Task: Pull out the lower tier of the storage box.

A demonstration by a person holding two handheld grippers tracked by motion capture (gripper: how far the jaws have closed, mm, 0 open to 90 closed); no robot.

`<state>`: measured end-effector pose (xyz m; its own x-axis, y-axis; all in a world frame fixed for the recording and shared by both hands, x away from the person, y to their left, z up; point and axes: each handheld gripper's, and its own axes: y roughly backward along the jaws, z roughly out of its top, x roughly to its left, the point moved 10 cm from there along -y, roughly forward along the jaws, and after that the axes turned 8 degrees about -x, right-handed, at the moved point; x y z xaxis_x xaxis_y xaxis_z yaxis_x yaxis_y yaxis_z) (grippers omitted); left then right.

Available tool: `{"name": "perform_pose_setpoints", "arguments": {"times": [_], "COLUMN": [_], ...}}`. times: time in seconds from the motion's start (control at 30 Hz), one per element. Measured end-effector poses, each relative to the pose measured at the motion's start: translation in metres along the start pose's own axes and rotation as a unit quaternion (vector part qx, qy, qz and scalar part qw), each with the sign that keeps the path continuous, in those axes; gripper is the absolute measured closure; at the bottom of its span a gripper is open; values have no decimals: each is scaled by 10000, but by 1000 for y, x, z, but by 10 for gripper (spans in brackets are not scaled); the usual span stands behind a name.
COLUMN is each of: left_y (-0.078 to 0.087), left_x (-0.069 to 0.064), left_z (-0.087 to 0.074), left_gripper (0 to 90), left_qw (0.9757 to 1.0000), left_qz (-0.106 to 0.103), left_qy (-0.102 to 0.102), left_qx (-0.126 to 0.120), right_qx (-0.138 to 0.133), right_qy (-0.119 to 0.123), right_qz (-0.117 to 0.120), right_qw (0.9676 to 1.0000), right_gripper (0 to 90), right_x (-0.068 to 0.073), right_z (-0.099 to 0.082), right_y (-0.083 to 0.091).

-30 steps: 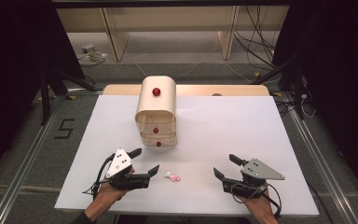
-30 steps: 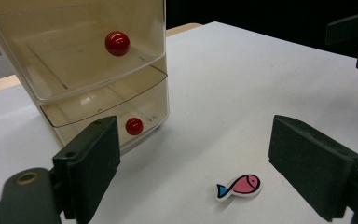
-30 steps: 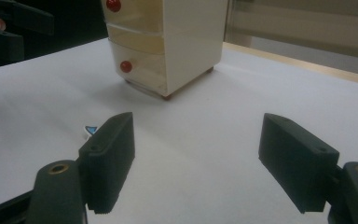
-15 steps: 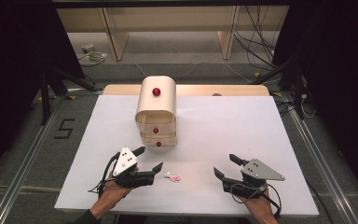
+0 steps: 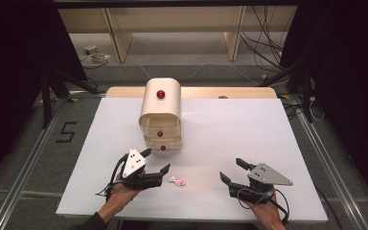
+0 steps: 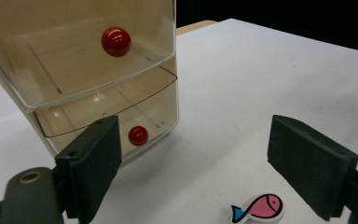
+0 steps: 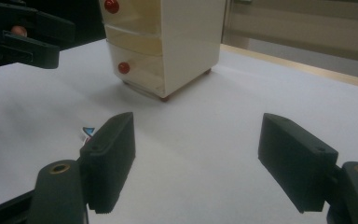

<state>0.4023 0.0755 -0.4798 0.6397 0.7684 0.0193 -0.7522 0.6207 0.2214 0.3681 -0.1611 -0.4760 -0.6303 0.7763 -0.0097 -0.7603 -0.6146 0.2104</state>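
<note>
White worktop (image 5: 268, 143) on a wooden base, dark curtains to both sides, grey floor with rails and cables behind. Near the back edge, left of centre, a small cream drawer unit (image 5: 161, 115) with a rounded top and red knobs (image 5: 160, 94); seen through the left claw's view, clear-fronted drawers (image 6: 88, 60), the lowest one slightly pulled out. Wide bare surface to the right of the unit and across the whole right half, out to the right edge.

Close to the front edge, a small pink fish tag (image 5: 177, 181) with a blue tail, lying flat, well apart from the drawers. In the left gripper view, lying low between the jaws (image 6: 259, 208), nearer the right-hand one, touching neither.

Left claw (image 5: 154, 162) released, jaws spread wide, held just left of the fish and pointing toward it, just above the surface. Right claw (image 5: 231, 171) also released, jaws wide apart, resting near the front edge well to the right of the fish, with open worktop between. From the right gripper view, fish (image 7: 87, 132) half hidden behind the left-hand jaw, drawer unit (image 7: 168, 42) beyond, left claw (image 7: 23, 28) at upper left
</note>
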Motion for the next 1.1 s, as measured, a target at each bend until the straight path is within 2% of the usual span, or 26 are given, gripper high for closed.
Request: {"name": "perform_pose_setpoints", "arguments": {"times": [0.83, 1.1], "left_y": [-14, -16], "left_x": [-3, 0], "left_z": [-4, -6], "left_gripper": [177, 177], "left_qw": [9999, 9998], "left_qz": [104, 155], "left_qy": [8, 4], "left_qx": [70, 114], "right_qx": [19, 7], "right_qy": [25, 27], "right_qz": [1, 4], "right_qw": [10000, 10000], "right_gripper": [283, 283], "right_x": [0, 0], "right_z": [-1, -1], "right_y": [0, -1]}}
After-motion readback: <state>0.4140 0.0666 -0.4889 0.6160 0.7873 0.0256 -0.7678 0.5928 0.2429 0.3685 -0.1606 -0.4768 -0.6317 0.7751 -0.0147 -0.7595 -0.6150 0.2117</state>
